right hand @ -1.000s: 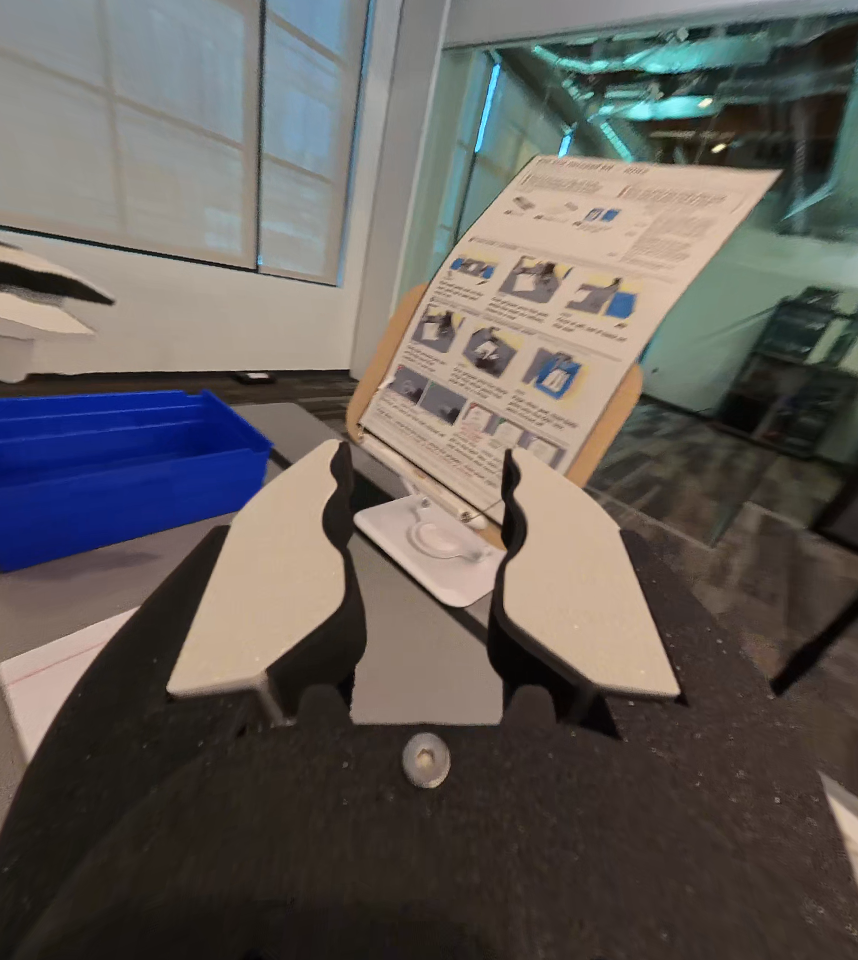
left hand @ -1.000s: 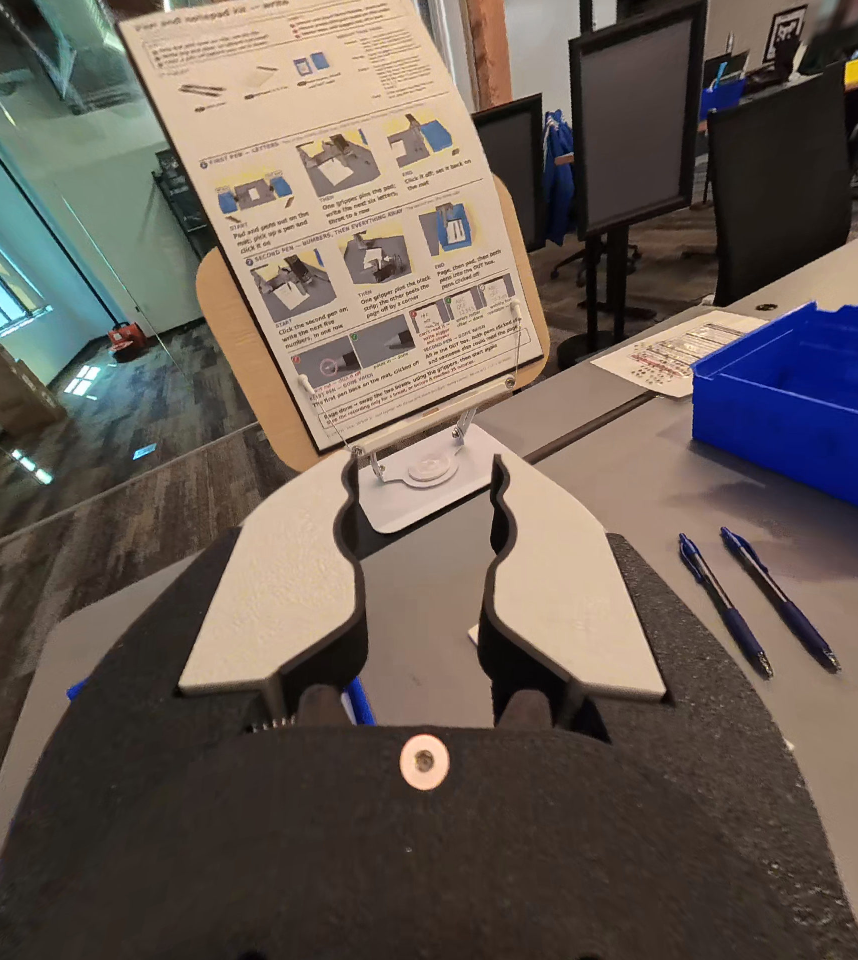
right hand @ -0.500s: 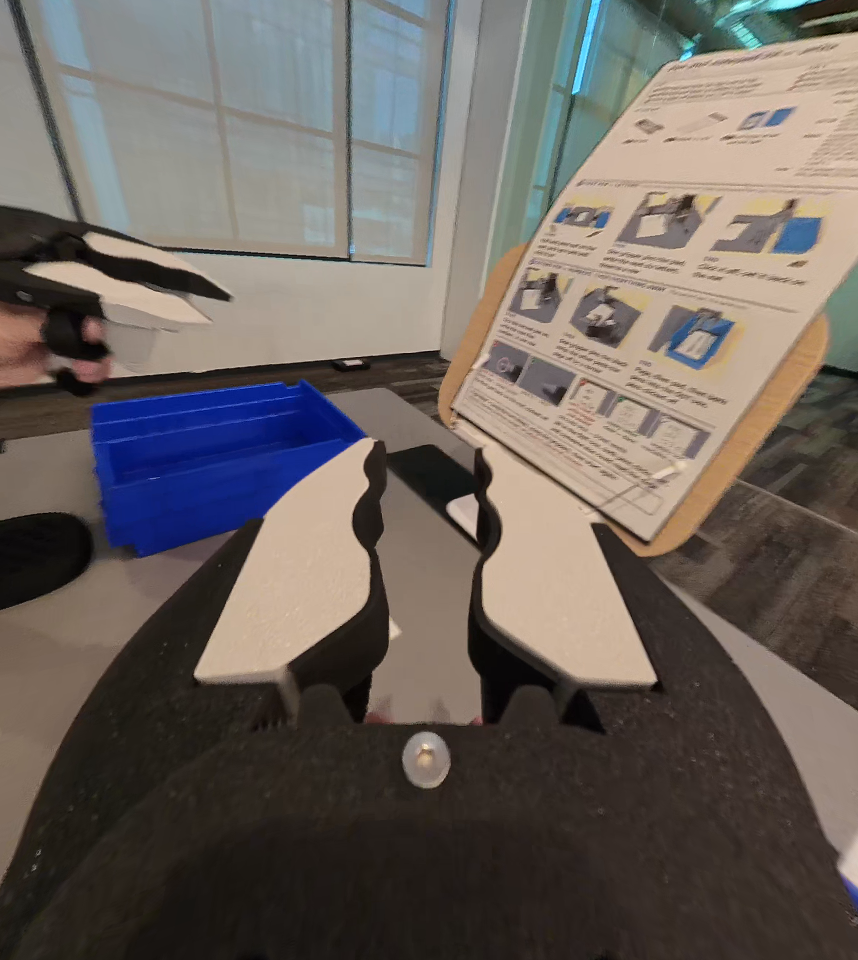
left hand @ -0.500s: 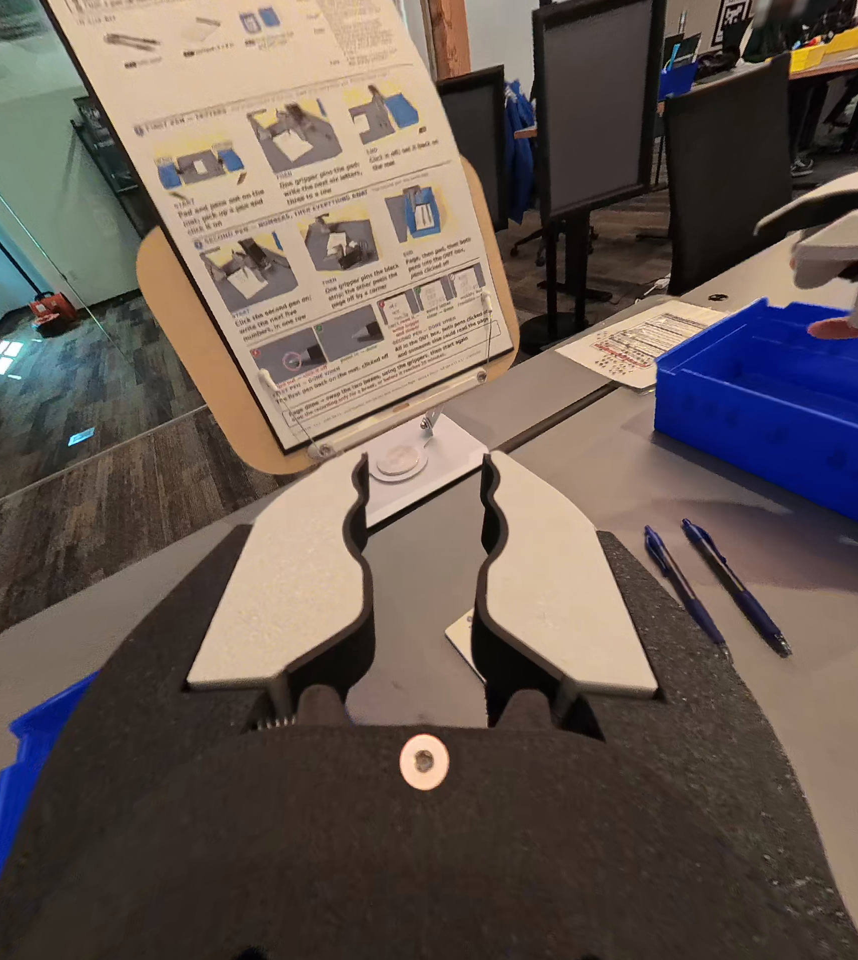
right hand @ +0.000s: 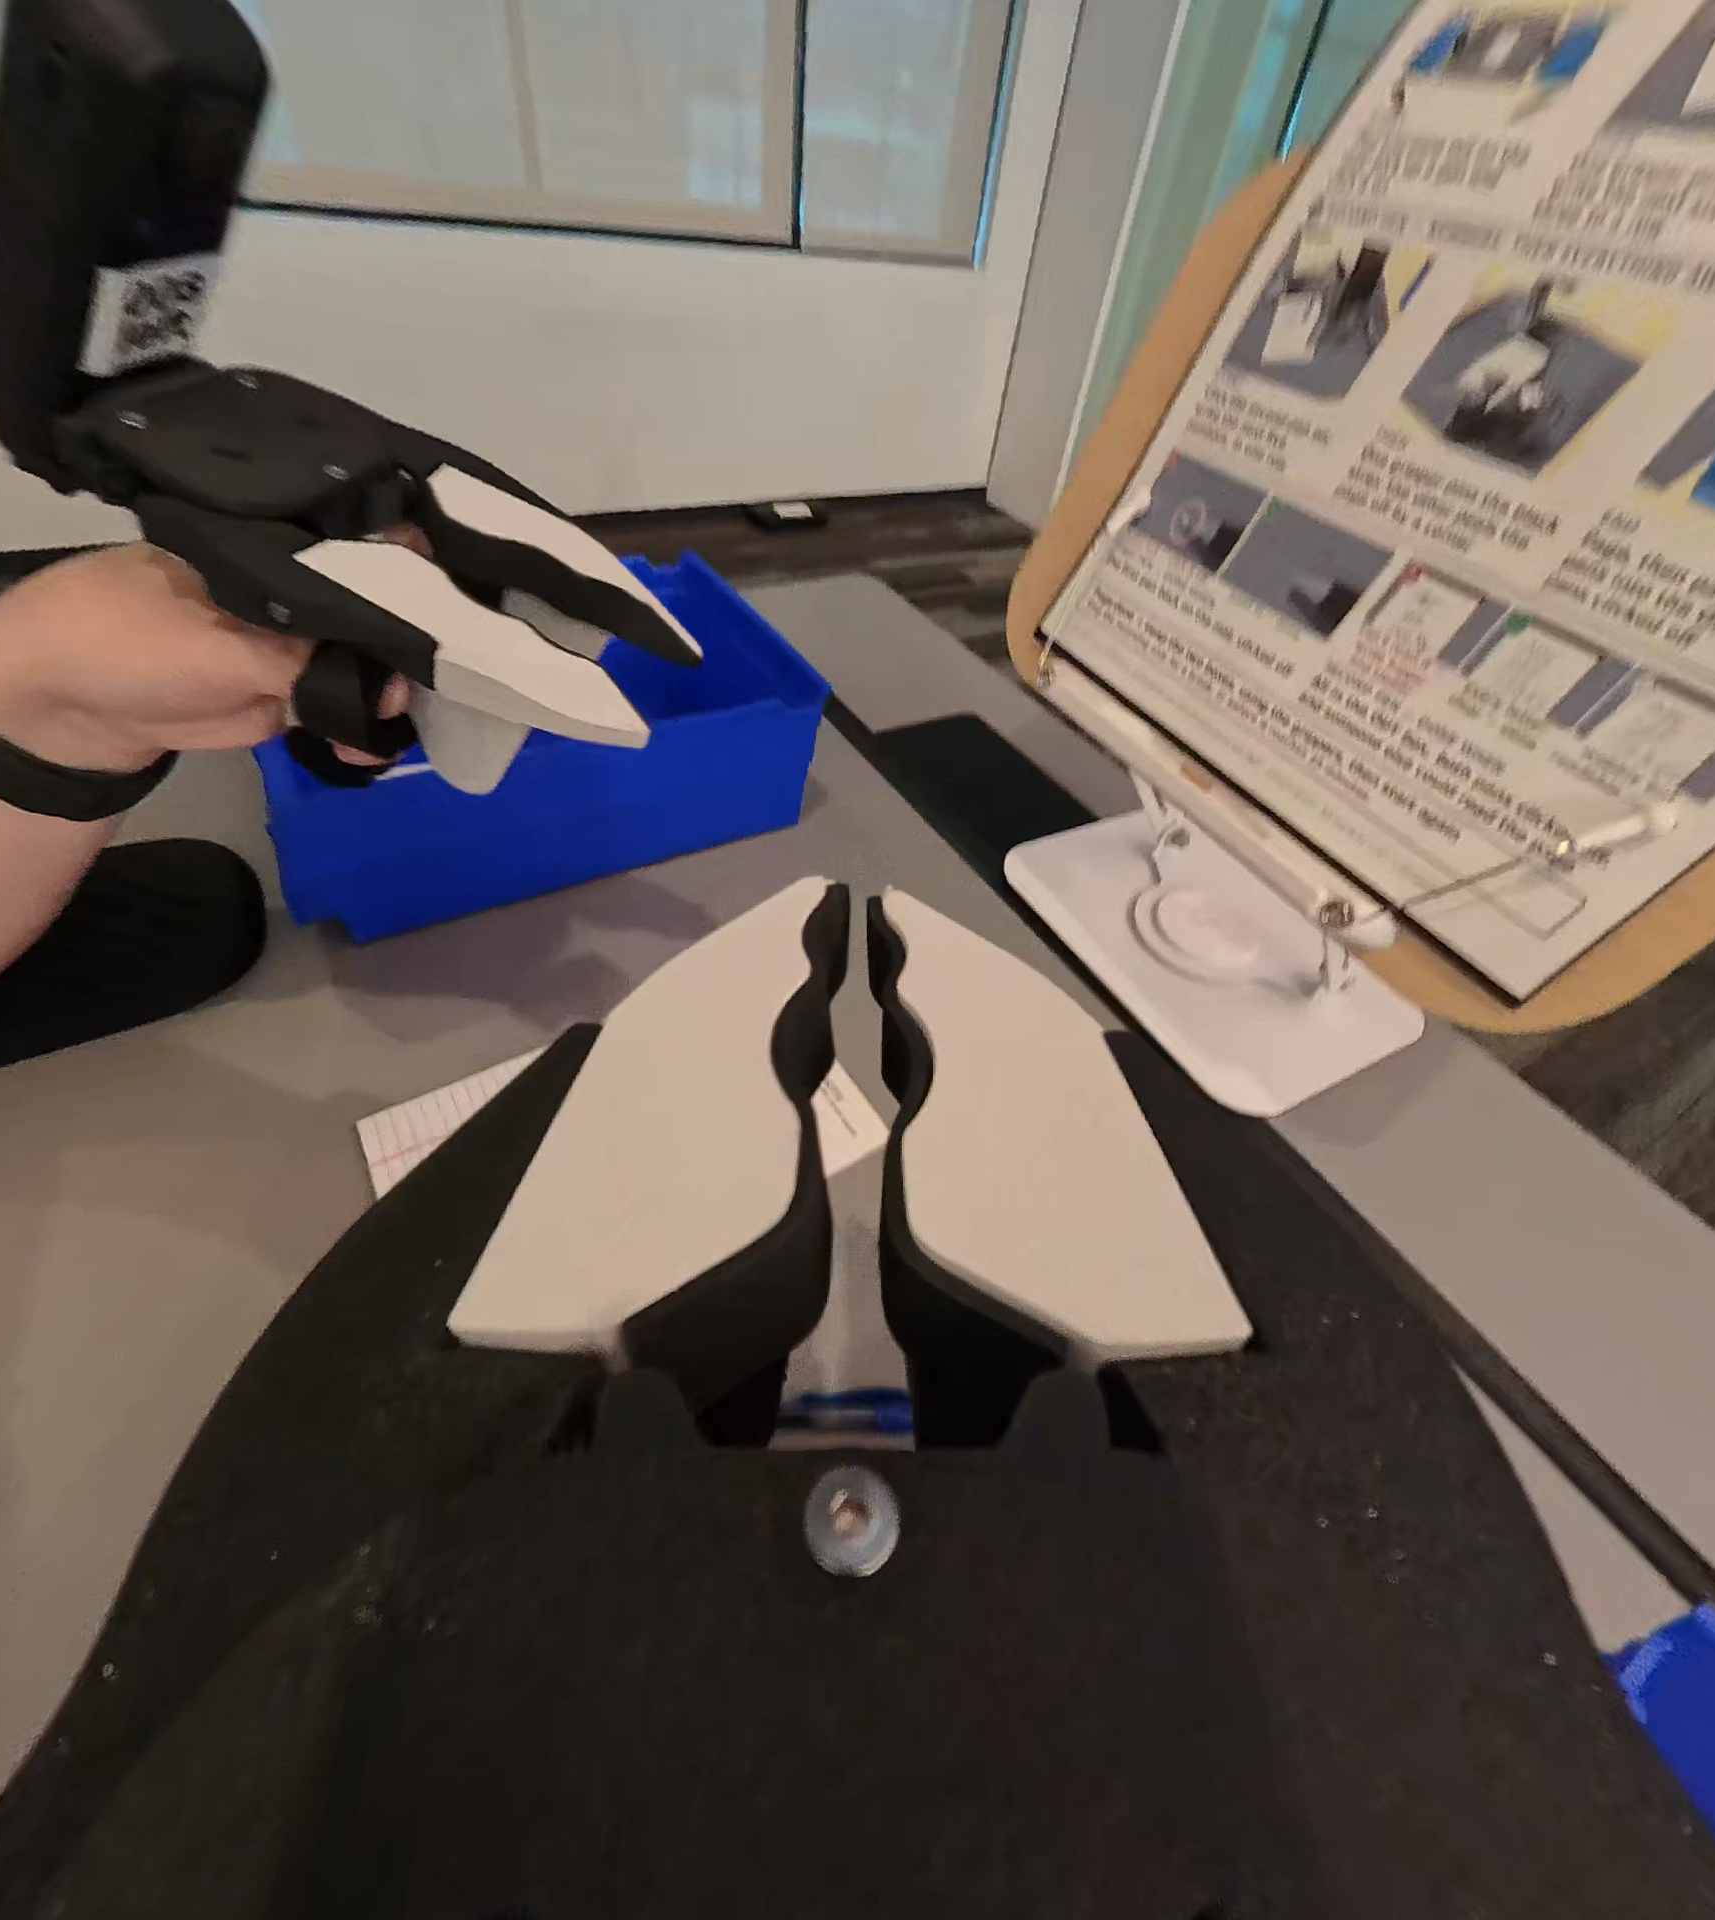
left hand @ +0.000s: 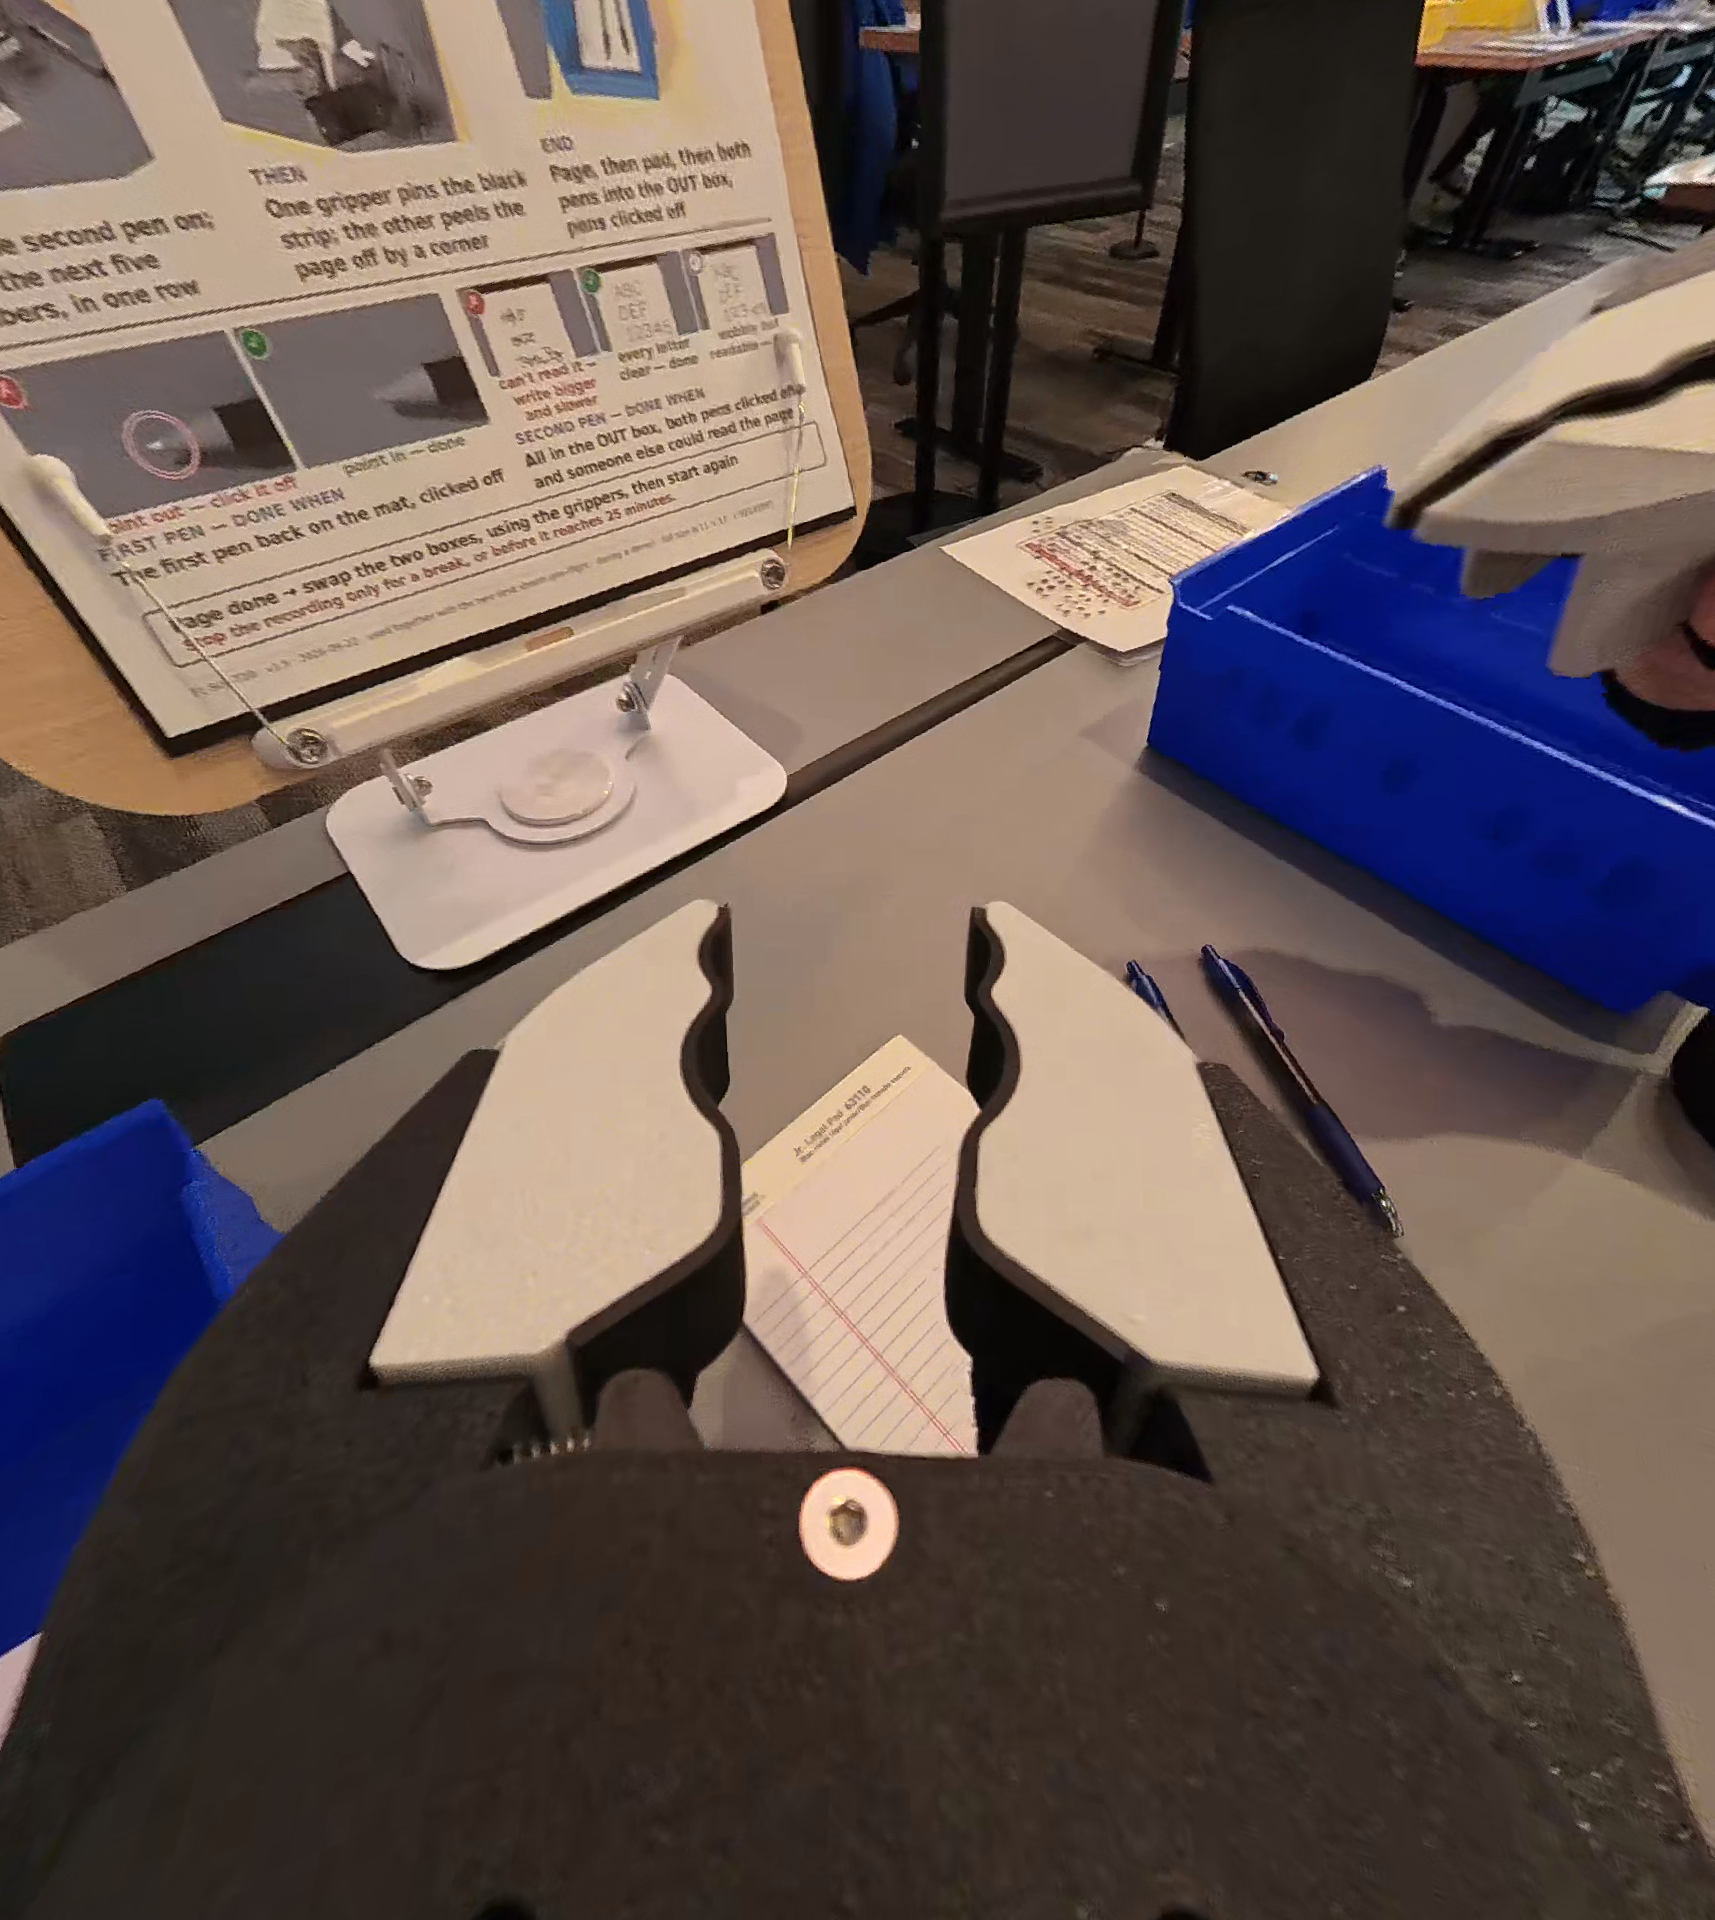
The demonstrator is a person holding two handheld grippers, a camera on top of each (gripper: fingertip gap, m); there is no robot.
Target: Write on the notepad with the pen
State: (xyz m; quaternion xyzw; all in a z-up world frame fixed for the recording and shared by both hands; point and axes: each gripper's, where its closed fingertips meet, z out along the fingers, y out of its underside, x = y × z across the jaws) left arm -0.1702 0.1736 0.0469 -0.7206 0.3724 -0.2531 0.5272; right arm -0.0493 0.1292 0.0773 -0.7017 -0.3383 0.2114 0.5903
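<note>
A grey desk holds a notepad (left hand: 858, 1236) lying flat, seen between your left gripper's (left hand: 848, 914) wide-apart fingers. Two blue pens (left hand: 1294, 1086) lie just right of it. Your right gripper (right hand: 858, 904), fingers nearly closed and empty, hovers above the pad near a blue bin (right hand: 562, 800).

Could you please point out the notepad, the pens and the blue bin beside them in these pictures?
notepad (left hand: 863, 1268): left wrist view, on its lined page between the fingers.
pens (left hand: 1284, 1081): left wrist view, on the barrel of the right-hand pen.
blue bin (left hand: 1435, 769): left wrist view, on its near outer wall.
</note>
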